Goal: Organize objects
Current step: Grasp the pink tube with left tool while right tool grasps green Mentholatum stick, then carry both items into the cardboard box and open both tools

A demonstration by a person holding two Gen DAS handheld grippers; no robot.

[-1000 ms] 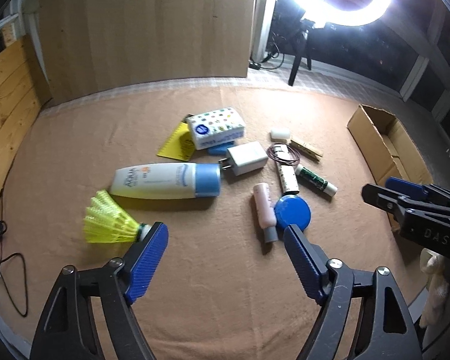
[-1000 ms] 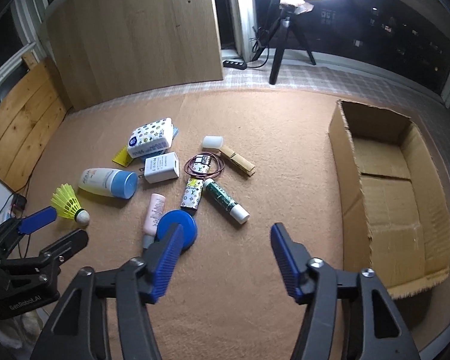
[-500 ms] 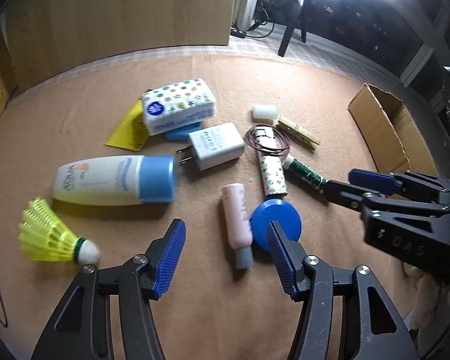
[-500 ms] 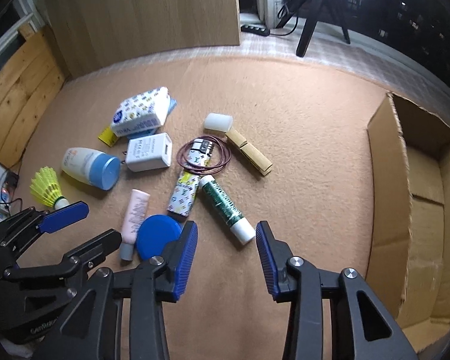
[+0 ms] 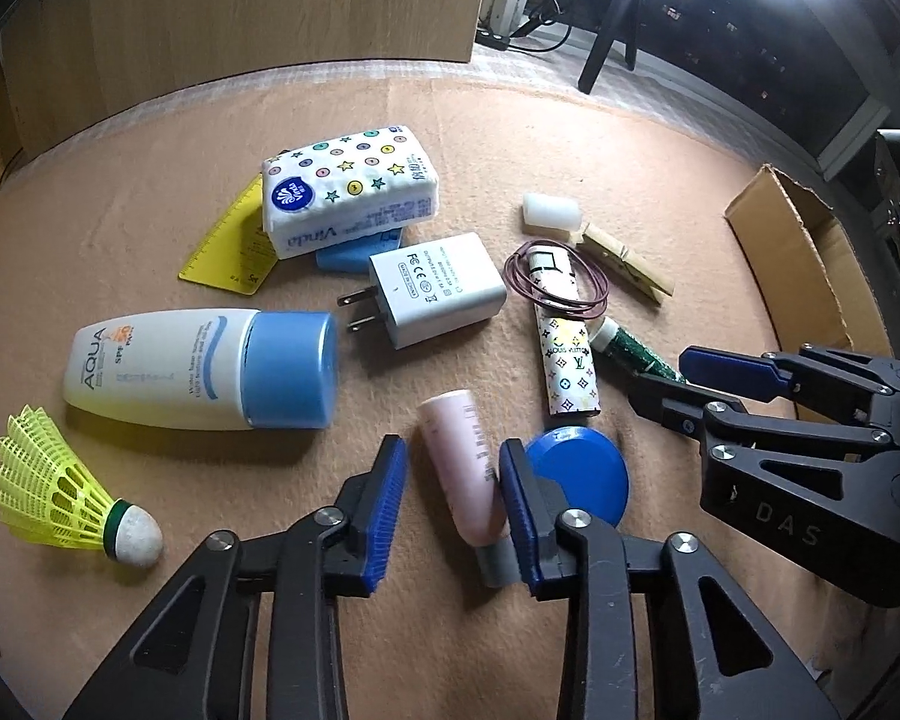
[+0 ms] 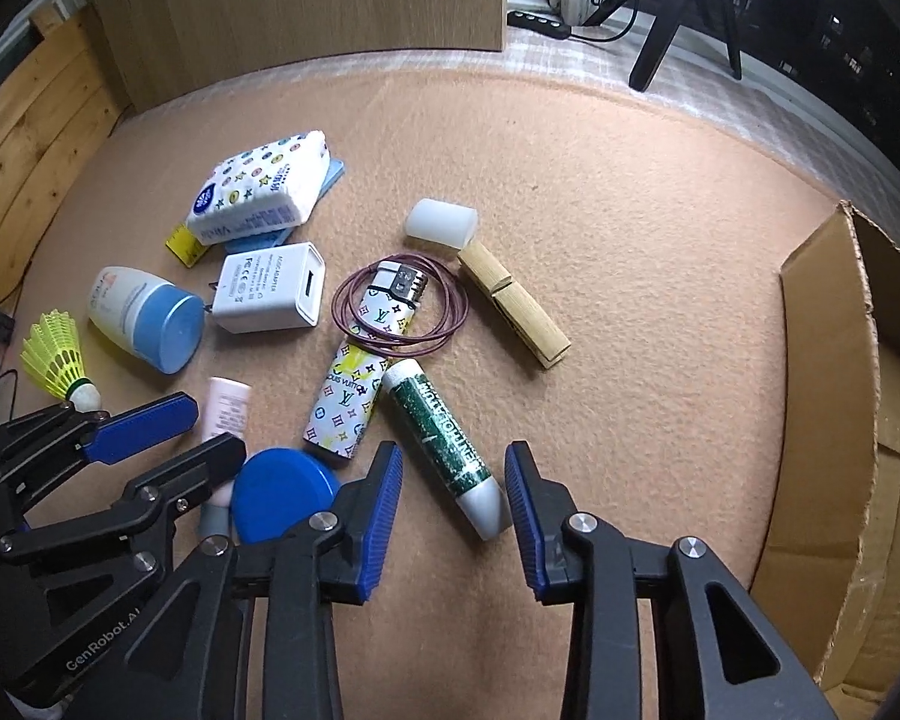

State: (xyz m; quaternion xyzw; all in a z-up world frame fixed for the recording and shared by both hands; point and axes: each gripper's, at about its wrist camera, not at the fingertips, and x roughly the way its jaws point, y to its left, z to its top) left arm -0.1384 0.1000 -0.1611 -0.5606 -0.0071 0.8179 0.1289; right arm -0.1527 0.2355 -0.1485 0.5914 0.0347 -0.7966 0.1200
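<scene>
Left gripper [image 5: 450, 504] has been closing around the pink tube [image 5: 462, 468], not pinching yet. Right gripper [image 6: 453, 507] has been closing around the green tube [image 6: 444, 432], box [image 6: 834, 396] at 3 o'clock. Squeeze gently, then lift.

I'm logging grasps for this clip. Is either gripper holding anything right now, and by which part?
Nothing is held yet. The left gripper straddles the pink tube near its grey cap, the right gripper the green tube's silver end; both jaws have been closing.

Both wrist cameras look steeply down, close; sharing the blue disc [image 5: 576, 474].
</scene>
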